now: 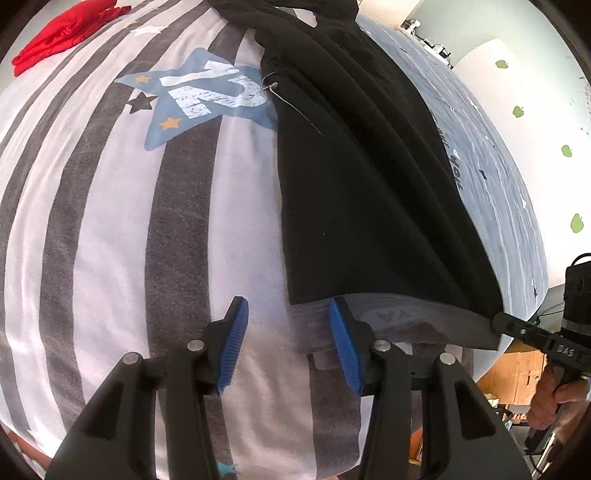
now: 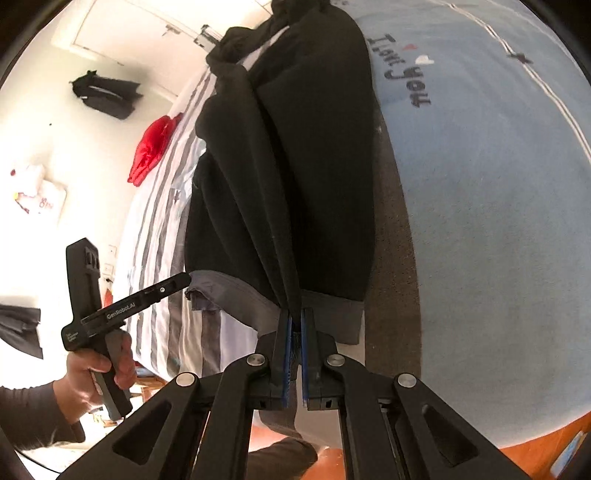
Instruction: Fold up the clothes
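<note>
A black garment (image 1: 362, 177) with a grey inner waistband (image 1: 424, 317) lies lengthwise on the bed, between a striped sheet and a blue blanket. My left gripper (image 1: 288, 317) is open; its blue pads straddle the waistband's near left corner without pinching it. My right gripper (image 2: 295, 325) is shut on the garment's grey hem (image 2: 332, 314), lifting it slightly; it also shows in the left wrist view (image 1: 496, 317). The left gripper appears in the right wrist view (image 2: 184, 280) at the waistband's other corner. The garment (image 2: 288, 166) is bunched into long folds.
A grey and white striped sheet with a blue star print (image 1: 207, 96) covers the bed's left side. A red garment (image 1: 62, 33) lies at the far left. A blue blanket with lettering (image 2: 480, 184) lies to the right. A wooden floor (image 2: 535, 454) shows past the bed's edge.
</note>
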Available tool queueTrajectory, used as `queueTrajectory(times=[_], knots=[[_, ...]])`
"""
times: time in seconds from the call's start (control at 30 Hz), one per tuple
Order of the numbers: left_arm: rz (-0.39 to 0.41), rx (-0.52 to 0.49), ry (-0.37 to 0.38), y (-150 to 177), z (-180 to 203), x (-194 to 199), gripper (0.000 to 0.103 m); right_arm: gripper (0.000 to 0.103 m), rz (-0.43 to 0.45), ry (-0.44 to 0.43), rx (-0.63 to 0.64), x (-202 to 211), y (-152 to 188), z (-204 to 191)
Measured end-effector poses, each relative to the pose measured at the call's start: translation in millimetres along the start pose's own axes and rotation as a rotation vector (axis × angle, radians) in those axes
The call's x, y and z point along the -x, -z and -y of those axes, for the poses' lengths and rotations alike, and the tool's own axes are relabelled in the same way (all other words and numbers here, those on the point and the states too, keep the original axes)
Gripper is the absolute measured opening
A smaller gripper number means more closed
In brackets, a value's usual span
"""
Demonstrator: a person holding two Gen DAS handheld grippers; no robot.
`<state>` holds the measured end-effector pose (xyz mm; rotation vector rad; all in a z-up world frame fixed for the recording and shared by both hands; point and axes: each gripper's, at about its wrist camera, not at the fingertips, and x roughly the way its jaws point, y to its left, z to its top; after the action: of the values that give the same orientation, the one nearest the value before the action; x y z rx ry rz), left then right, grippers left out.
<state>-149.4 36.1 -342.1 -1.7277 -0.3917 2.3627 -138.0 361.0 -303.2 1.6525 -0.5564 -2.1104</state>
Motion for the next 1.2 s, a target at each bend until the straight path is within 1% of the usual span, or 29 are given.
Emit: queueTrajectory(times=[0.13,0.2,0.27,0.37,0.47,0.5,0.53,0.57,0.6,0.73,0.8,0.83,1.0,1.13,1.2], knots=[[-0.001,-0.014,-0.003,0,8,0,0.043,0.004,0.054,0.036,-0.048,0,-8,16],[-0.007,-0.023,0.000,2,12,-2,0.043,0.004,0.059,0.045,-0.049,1,-12,22],[-0.010,-0.026,-0.002,3,14,-3,0.043,0.004,0.024,0.037,-0.051,-8,-11,26],[-0.012,-0.004,0.001,4,15,-3,0.043,0.004,-0.030,0.026,-0.045,-22,-8,29],[-0.015,0.000,0.012,5,19,-4,0.045,0.005,-0.040,0.043,-0.025,-26,-8,28],[-0.021,-0.006,0.018,6,21,-5,0.046,0.008,-0.049,0.066,-0.030,-27,-8,31],[-0.026,-0.017,0.021,7,24,-6,0.046,0.017,-0.055,0.083,-0.039,-29,-7,34],[-0.031,-0.029,0.024,9,26,-7,0.046,0.020,-0.058,0.090,-0.054,-29,-6,38],[-0.036,-0.041,0.026,10,29,-8,0.046,0.021,-0.058,0.091,-0.068,-28,-4,42],[-0.055,-0.044,0.039,18,32,-13,0.046,0.021,-0.053,0.044,-0.107,-26,-2,48],[-0.052,-0.047,0.038,22,33,-14,0.046,0.021,-0.056,0.018,-0.115,-28,-2,50],[-0.052,-0.045,0.040,23,33,-14,0.045,0.023,-0.058,0.006,-0.119,-29,-2,51],[-0.056,-0.038,0.050,26,34,-15,0.046,0.024,-0.072,-0.036,-0.125,-39,-9,46],[-0.052,-0.044,0.053,29,38,-16,0.046,0.028,-0.093,-0.082,-0.162,-46,-15,46],[-0.046,-0.046,0.054,30,40,-17,0.046,0.028,-0.099,-0.081,-0.166,-50,-16,45]])
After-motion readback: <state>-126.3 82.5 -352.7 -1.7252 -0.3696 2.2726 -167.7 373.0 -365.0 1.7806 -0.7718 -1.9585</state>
